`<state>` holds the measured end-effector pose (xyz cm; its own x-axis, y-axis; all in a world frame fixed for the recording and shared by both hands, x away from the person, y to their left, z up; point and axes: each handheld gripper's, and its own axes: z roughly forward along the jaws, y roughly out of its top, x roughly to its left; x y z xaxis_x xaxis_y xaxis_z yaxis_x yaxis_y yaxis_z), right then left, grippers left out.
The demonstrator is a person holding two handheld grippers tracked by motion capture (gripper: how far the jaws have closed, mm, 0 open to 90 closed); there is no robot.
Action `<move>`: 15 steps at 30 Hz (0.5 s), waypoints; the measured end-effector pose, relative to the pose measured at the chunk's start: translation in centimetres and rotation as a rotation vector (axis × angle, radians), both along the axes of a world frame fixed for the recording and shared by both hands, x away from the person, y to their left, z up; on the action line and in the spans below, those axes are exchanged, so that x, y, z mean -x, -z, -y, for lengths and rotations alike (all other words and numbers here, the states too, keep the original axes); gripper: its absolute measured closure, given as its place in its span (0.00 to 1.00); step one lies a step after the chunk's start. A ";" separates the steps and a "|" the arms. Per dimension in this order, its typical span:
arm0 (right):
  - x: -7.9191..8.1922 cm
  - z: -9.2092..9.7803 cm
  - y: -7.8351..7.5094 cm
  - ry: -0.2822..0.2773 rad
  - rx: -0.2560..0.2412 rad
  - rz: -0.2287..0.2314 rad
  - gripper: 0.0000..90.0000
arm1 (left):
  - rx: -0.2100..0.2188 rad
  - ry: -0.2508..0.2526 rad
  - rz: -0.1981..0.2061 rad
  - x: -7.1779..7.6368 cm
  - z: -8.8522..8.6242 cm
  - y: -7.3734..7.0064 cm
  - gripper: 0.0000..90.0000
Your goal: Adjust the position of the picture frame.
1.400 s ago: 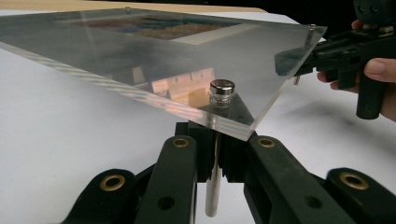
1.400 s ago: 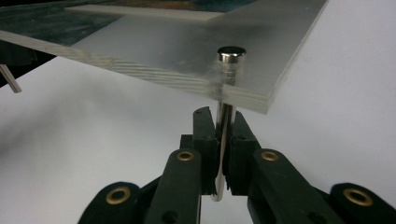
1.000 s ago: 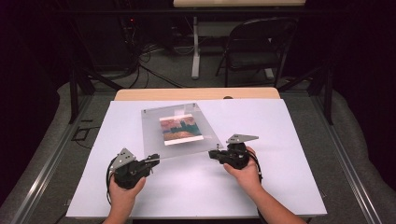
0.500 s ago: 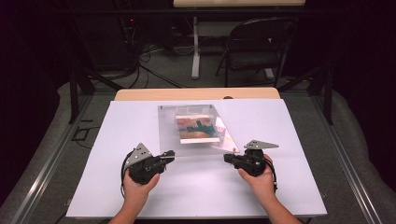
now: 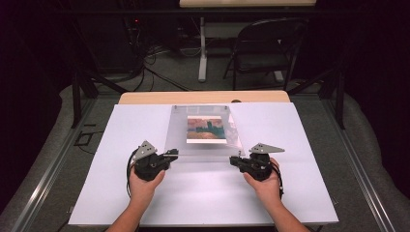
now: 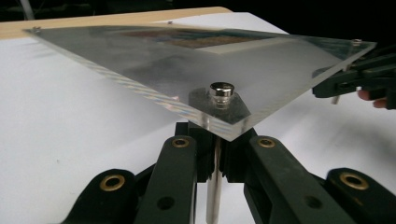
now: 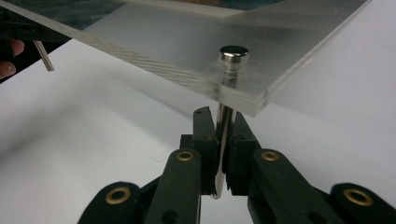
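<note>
- Clearly stiff and slick, the acrylic frame [image 5: 203,130] could scratch — we grip only its steel corner legs.
- Left gripper [image 5: 170,155] and right gripper [image 5: 235,159] each clamp a leg [image 7: 223,140].

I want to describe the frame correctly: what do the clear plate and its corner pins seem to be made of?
The clear plate looks like acrylic or similar clear plastic: see-through, glossy, with pale layered edges; glass is possible. The corner pins look like polished metal: silvery with bright reflections. Each gripper clamps one pin.
</note>
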<state>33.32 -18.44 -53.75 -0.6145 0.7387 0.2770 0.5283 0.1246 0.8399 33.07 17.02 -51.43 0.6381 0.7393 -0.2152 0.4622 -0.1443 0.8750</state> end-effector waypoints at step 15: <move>-0.9 -0.1 0.3 0.003 0.048 0.020 0.95 | 0.002 -0.025 -0.061 -1.5 0.1 1.7 0.94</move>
